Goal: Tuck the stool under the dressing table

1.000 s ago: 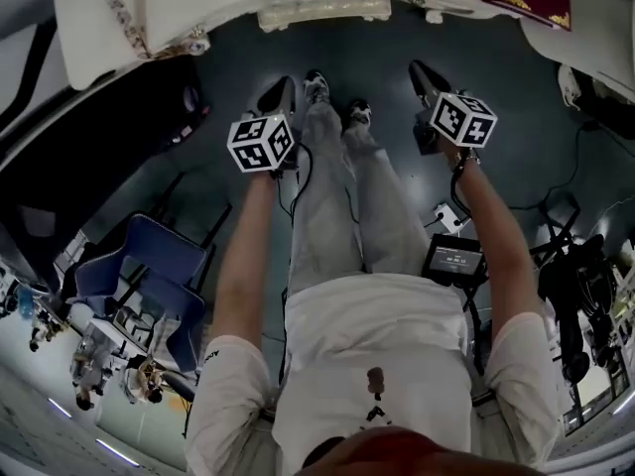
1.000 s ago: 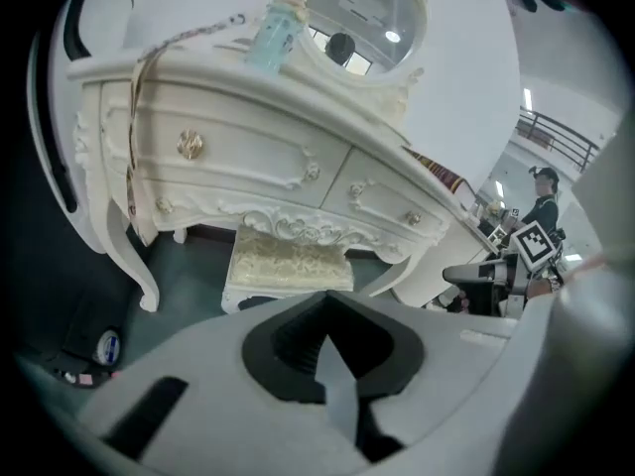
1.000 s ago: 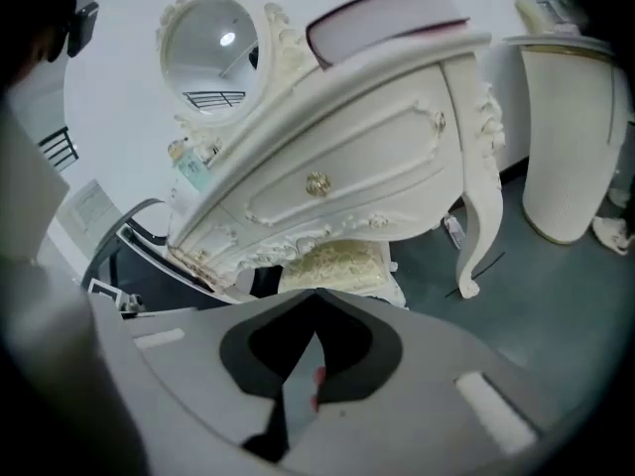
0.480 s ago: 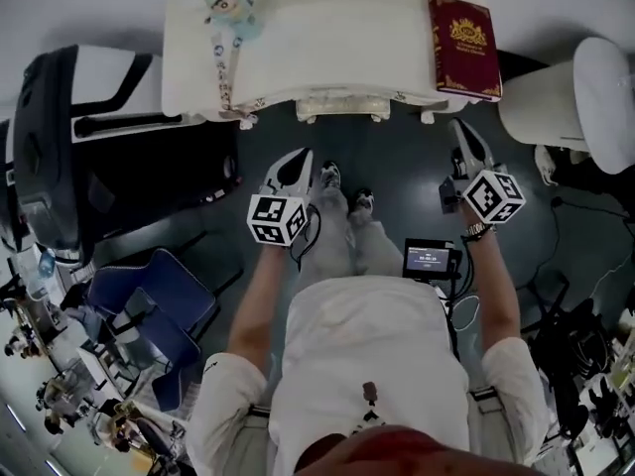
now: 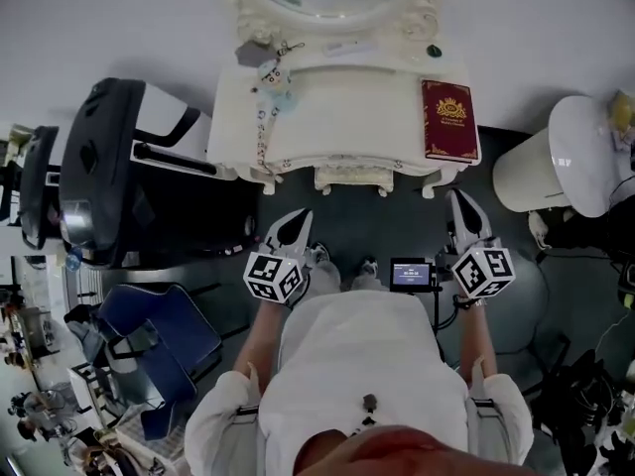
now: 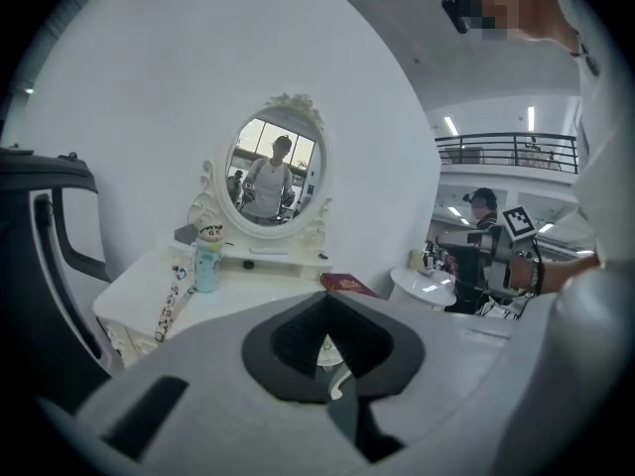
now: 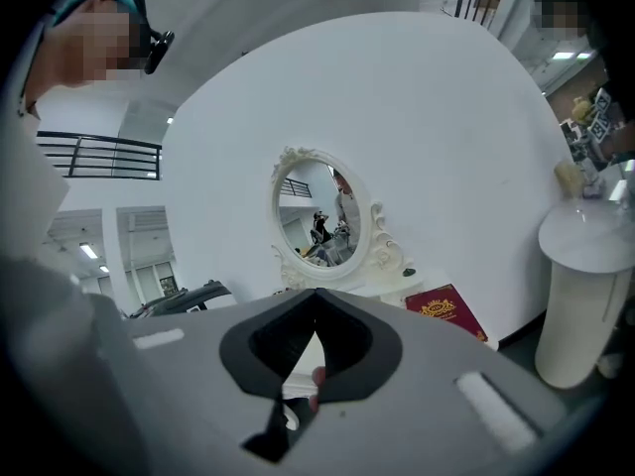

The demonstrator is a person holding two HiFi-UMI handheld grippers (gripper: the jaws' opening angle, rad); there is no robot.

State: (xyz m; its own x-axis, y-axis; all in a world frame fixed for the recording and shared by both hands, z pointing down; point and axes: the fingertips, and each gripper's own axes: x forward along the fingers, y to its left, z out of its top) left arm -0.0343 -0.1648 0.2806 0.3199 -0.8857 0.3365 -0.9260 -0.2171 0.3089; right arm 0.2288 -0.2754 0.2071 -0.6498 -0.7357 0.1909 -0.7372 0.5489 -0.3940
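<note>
The stool [image 5: 355,175] is seen only as an ornate cream edge with short feet under the front middle of the dressing table [image 5: 327,117], between its front legs (tucked in, as far as can be told). Bare dark floor lies between it and the person's shoes [image 5: 319,256].

The table is flanked by a black chair [image 5: 109,167] on the left and a round white side table [image 5: 571,157] on the right; a blue folding chair [image 5: 159,335] stands lower left, well apart. On the tabletop a red book [image 5: 449,119] lies at the right, with a figure bottle [image 5: 270,72] and a lanyard [image 5: 263,127] at the left.

The left gripper [image 5: 293,224] and right gripper [image 5: 462,211] are held short of the table, jaws pressed together with nothing between them.

The stool edge and blue chair are shown by the head view alone. The bottle standing upright is shown by the left gripper view, and the oval mirror [image 7: 322,214] face-on by both gripper views.
</note>
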